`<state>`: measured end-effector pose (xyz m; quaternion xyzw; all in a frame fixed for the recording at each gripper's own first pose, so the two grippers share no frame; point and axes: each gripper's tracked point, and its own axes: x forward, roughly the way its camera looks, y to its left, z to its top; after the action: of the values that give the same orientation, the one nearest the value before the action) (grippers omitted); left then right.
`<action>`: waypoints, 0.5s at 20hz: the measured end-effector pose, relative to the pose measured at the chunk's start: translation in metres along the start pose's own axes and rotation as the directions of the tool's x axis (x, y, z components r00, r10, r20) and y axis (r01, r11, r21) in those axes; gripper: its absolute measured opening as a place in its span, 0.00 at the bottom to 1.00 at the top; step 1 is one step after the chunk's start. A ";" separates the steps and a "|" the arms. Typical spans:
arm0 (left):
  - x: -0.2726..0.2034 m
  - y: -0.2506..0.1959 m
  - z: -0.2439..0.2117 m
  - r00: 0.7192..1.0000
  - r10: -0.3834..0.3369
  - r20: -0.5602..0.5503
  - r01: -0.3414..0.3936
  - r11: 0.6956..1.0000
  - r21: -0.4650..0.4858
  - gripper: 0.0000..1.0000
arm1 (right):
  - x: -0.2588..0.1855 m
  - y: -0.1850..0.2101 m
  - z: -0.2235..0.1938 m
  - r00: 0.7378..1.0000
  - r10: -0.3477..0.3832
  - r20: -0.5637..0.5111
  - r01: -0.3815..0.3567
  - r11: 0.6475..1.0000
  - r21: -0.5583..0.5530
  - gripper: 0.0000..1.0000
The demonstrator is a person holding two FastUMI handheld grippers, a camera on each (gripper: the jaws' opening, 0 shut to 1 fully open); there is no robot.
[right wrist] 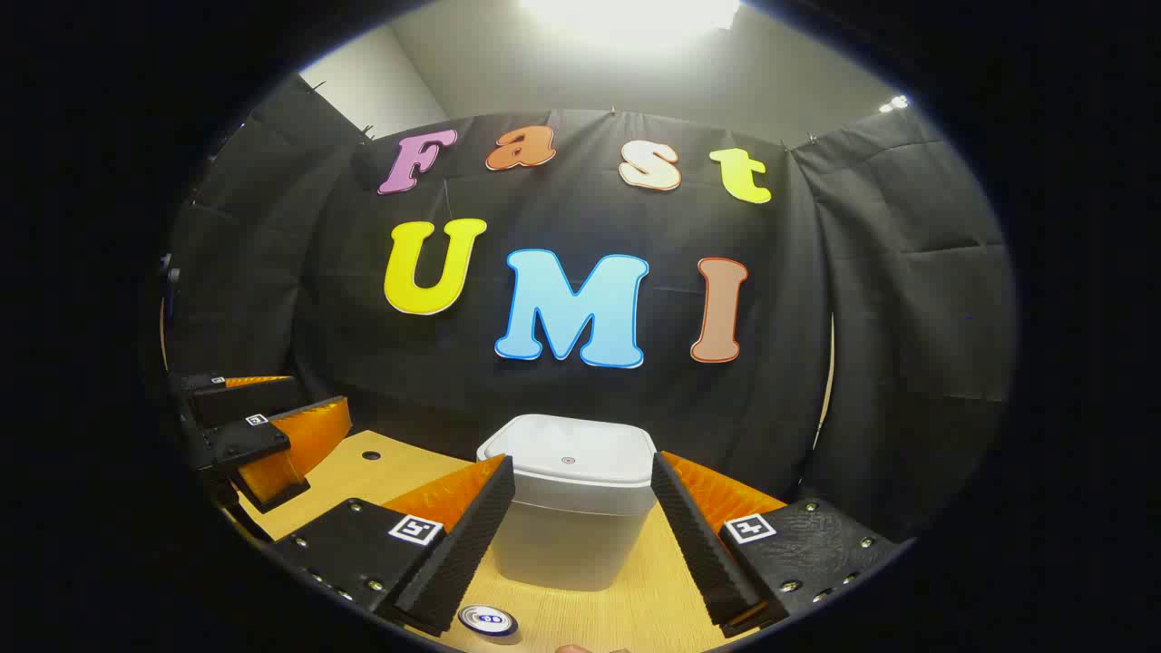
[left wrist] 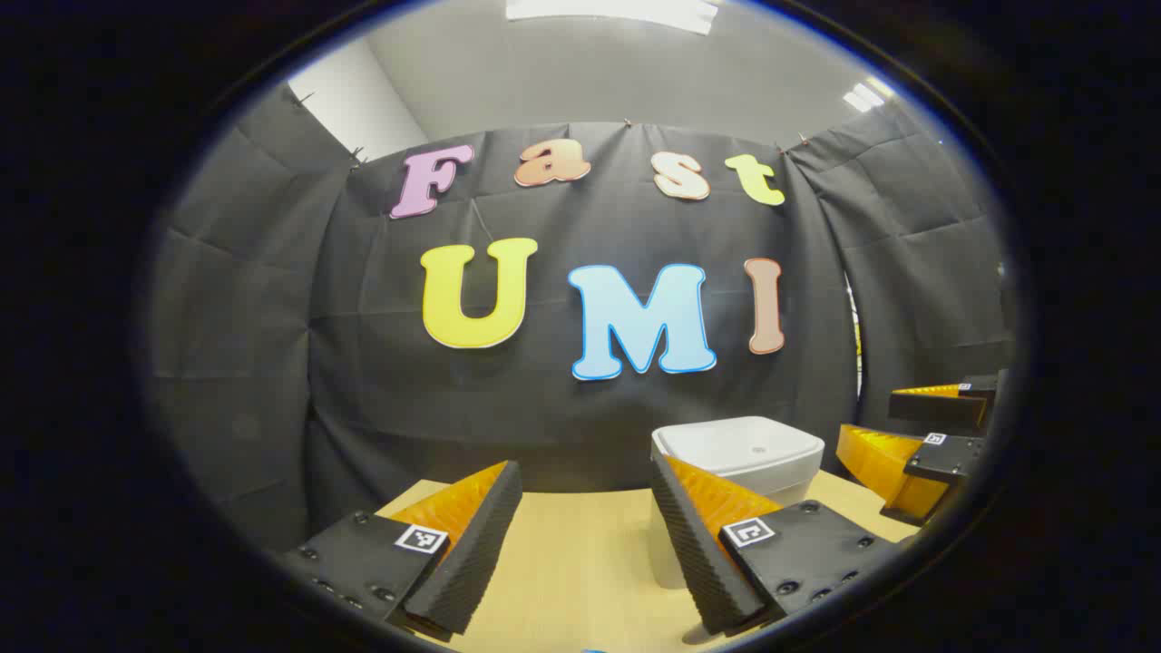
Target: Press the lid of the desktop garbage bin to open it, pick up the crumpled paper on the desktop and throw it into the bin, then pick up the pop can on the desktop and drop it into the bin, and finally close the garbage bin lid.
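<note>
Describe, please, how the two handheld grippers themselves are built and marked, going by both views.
The left gripper and right gripper look alike: two wedge-shaped fingers each, with ridged, sawtooth-textured inner faces, mounted on dark plates fastened with small screws. Every plate carries a small square black-and-white tag. No cables or sleeves are visible.

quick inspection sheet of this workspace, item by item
surface: light wooden tabletop with a small dark round hole on its left part
job's things: white plastic desktop bin, lid down; round top of a pop can at the near edge; crumpled paper nothing seen
clutter: nothing seen
grippers: left gripper open, empty, bin beyond its right finger; right gripper open, empty, facing the bin
cables: nothing seen
surroundings: black cloth booth wall, bright ceiling light
</note>
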<state>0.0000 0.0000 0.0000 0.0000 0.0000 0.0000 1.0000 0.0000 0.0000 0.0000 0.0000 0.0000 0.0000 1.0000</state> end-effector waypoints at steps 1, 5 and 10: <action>0.000 -0.001 0.000 1.000 0.000 -0.002 0.000 1.000 -0.004 0.98 | 0.000 0.000 0.001 1.000 -0.001 -0.001 0.001 1.000 -0.002 0.97; 0.002 0.001 0.002 1.000 0.000 -0.009 0.000 1.000 -0.006 0.94 | 0.002 0.001 0.003 1.000 -0.005 -0.004 0.005 1.000 -0.003 0.97; 0.003 0.000 0.001 1.000 0.002 -0.020 -0.002 1.000 -0.005 0.91 | 0.004 0.002 0.004 1.000 0.002 -0.007 -0.002 1.000 -0.002 0.97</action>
<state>0.0026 0.0000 0.0011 -0.0025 0.0098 0.0011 0.9999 0.0037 0.0024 0.0036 -0.0010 0.0034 0.0010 1.0000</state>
